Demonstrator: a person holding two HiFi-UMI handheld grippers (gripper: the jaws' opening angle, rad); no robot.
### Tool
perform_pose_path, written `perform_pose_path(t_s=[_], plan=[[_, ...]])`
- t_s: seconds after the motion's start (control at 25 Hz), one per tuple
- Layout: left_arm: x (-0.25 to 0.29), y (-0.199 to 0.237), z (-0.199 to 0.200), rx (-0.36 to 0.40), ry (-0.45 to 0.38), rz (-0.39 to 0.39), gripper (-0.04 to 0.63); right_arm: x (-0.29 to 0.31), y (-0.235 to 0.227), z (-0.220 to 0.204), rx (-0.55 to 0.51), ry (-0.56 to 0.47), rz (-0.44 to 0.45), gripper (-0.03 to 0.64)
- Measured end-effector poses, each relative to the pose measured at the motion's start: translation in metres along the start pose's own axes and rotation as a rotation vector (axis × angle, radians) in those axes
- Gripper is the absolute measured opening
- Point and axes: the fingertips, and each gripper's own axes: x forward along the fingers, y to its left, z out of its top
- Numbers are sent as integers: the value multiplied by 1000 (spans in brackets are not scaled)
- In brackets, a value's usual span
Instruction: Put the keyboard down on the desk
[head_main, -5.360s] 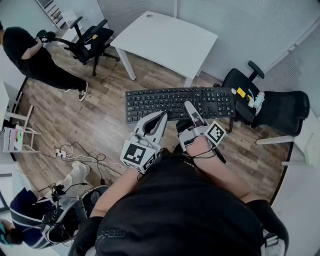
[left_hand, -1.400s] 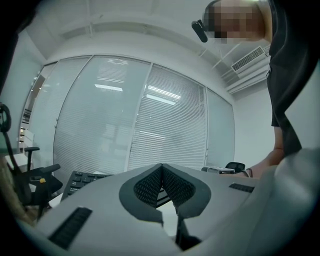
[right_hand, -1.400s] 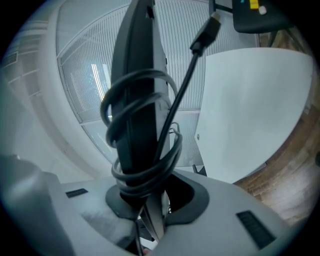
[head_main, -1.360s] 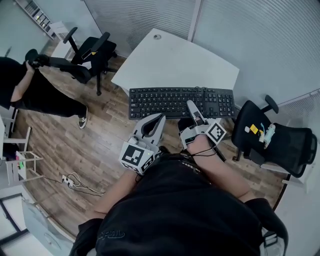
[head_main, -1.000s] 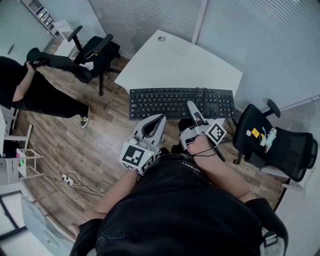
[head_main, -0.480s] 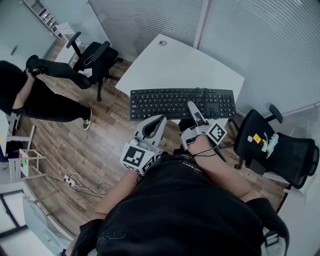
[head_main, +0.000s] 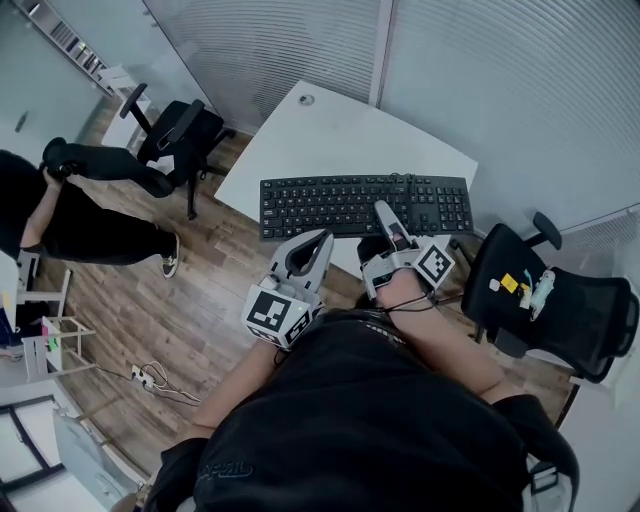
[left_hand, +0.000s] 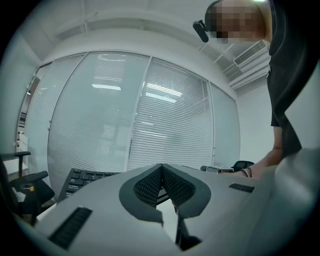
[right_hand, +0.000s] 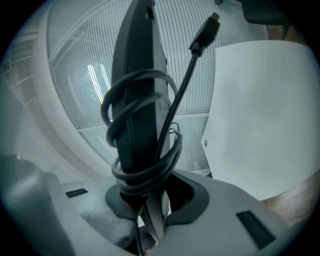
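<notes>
The black keyboard (head_main: 365, 204) hangs level over the near edge of the white desk (head_main: 330, 130). My right gripper (head_main: 386, 222) is shut on its near edge, right of the middle. In the right gripper view the keyboard (right_hand: 134, 100) stands edge-on between the jaws of that gripper (right_hand: 146, 200). Its black cable (right_hand: 150, 165) is wound round it and the plug (right_hand: 212, 22) sticks out. The desk (right_hand: 260, 115) lies to the right there. My left gripper (head_main: 318, 240) is shut on nothing, just short of the keyboard. The left gripper (left_hand: 161, 170) sees the keyboard (left_hand: 82, 177) at lower left.
A black office chair (head_main: 170, 130) stands left of the desk, and another chair (head_main: 545, 290) stands to its right. A person (head_main: 45, 205) stands at the far left. A glass wall with blinds (head_main: 480, 80) runs behind the desk. A power strip (head_main: 140, 375) lies on the wooden floor.
Both grippers and the keyboard have moved toward the desk. More of the keyboard now lies over the desktop. Neither gripper's jaws have changed.
</notes>
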Motion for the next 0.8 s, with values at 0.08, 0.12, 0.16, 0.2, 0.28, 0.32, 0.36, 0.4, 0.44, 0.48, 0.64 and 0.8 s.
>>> perform_pose_path(t_s=[0.08, 0.12, 0.16, 0.2, 0.28, 0.32, 0.36, 0.4, 0.44, 0.48, 0.64, 0.8], plan=[[14, -2, 2, 1, -1, -4, 15, 2, 2, 14, 1, -9, 3, 87], [22, -4, 3, 0, -2, -8, 15, 2, 3, 22, -2, -12, 4, 87], [29, -7, 4, 0, -1, -14, 15, 2, 3, 30, -5, -15, 6, 87], [37, -11, 3, -1, 0, -21, 15, 1, 3, 37, -9, -18, 7, 87], [49, -17, -1, -8, 8, -36, 15, -2, 3, 49, -15, -22, 7, 87], [53, -18, -3, -12, 12, -42, 15, -2, 2, 52, -17, -23, 7, 87], [56, -19, -4, -14, 16, -50, 15, -2, 2, 53, -20, -23, 4, 87], [59, -20, -4, -14, 18, -57, 15, -3, 1, 55, -22, -25, 0, 87], [61, -21, -3, -13, 18, -65, 15, -3, 0, 56, -22, -29, -4, 87], [64, -23, -1, -12, 18, -72, 15, -4, -1, 59, -20, -35, -7, 87], [78, -30, -2, -12, 27, -97, 15, -9, -1, 74, -11, -61, -7, 87], [89, -30, -5, -21, 42, -125, 15, -9, -8, 85, -9, -86, -23, 87]])
